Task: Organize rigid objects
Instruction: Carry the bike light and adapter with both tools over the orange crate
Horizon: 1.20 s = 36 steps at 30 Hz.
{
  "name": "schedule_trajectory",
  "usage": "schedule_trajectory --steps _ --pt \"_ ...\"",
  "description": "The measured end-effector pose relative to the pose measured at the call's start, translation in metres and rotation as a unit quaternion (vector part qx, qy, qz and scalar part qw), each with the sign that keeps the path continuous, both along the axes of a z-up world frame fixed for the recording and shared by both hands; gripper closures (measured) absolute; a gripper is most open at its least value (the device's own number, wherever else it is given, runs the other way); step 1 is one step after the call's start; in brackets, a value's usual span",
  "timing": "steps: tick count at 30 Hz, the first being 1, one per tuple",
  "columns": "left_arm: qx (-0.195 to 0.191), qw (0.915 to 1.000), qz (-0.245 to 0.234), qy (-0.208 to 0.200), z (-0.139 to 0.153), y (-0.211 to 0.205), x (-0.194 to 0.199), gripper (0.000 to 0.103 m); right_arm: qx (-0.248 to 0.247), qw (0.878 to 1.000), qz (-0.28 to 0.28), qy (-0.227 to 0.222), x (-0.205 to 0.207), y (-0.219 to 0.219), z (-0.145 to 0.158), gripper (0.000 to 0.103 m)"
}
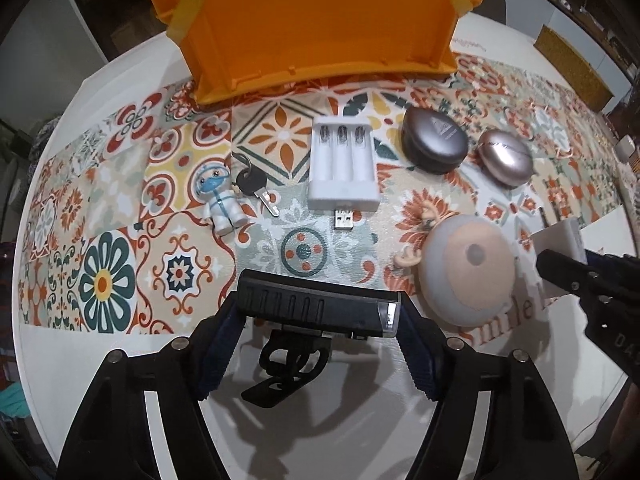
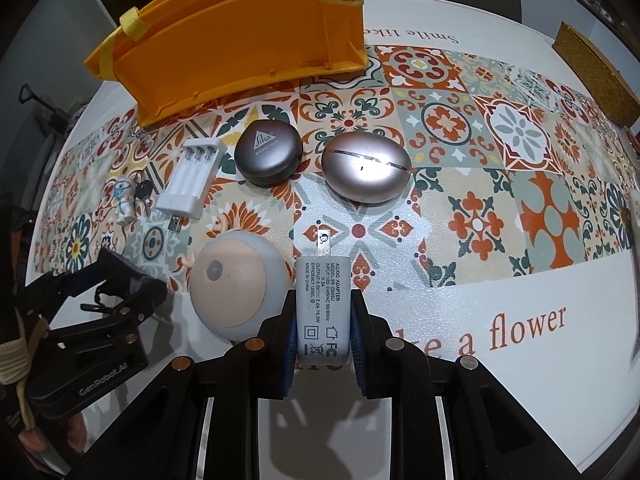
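Observation:
My left gripper [image 1: 318,314] is shut on a black bike light [image 1: 316,308], held crosswise above the table with its mount hanging below. My right gripper [image 2: 323,320] is shut on a white AC/DC adapter [image 2: 322,312], prongs pointing forward. An orange bin [image 1: 320,24] stands at the far edge of the table; it also shows in the right wrist view [image 2: 240,48]. On the patterned mat lie a white battery charger [image 1: 343,168], a grey case [image 1: 436,142], a pink-gold oval case [image 1: 506,158], a round reindeer lamp [image 1: 468,272], a key [image 1: 256,186] and a small masked figurine [image 1: 218,196].
The patterned mat [image 2: 520,184] covers the middle of the white table. A woven brown pad [image 2: 596,72] lies at the far right edge. The left gripper's body [image 2: 80,320] shows at the left of the right wrist view, next to the reindeer lamp [image 2: 236,284].

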State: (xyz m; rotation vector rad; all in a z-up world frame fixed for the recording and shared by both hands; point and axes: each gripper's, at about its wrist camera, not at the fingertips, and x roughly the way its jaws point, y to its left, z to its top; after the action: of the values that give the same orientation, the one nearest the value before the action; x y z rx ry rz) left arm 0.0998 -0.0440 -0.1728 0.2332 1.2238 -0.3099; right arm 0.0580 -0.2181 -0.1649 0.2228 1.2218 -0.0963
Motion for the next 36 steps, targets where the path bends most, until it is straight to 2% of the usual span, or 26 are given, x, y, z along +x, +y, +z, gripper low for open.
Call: schedule_trajectory --steps 6,12,22,36 --pt "-0.015 0.9997 0.011 -0.016 0.028 0.008 -0.005 0.030 0.005 1.000 0.010 -0.020 -0.004 0.003 0.015 0.079" --pt "-0.029 0.9988 0.024 -0.033 0.043 0.000 -0.001 0.030 0.009 0.999 0.019 -0.042 -0.007 0.006 0.032 0.079" --pt "-0.035 0.9956 0.031 -0.081 0.081 0.003 0.003 0.030 0.009 0.996 0.031 -0.087 -0.002 0.008 0.066 0.079" --pt "-0.055 0.9908 0.033 -0.119 0.116 0.005 0.022 0.030 0.009 0.989 0.042 -0.139 0.015 0.009 0.105 0.079"
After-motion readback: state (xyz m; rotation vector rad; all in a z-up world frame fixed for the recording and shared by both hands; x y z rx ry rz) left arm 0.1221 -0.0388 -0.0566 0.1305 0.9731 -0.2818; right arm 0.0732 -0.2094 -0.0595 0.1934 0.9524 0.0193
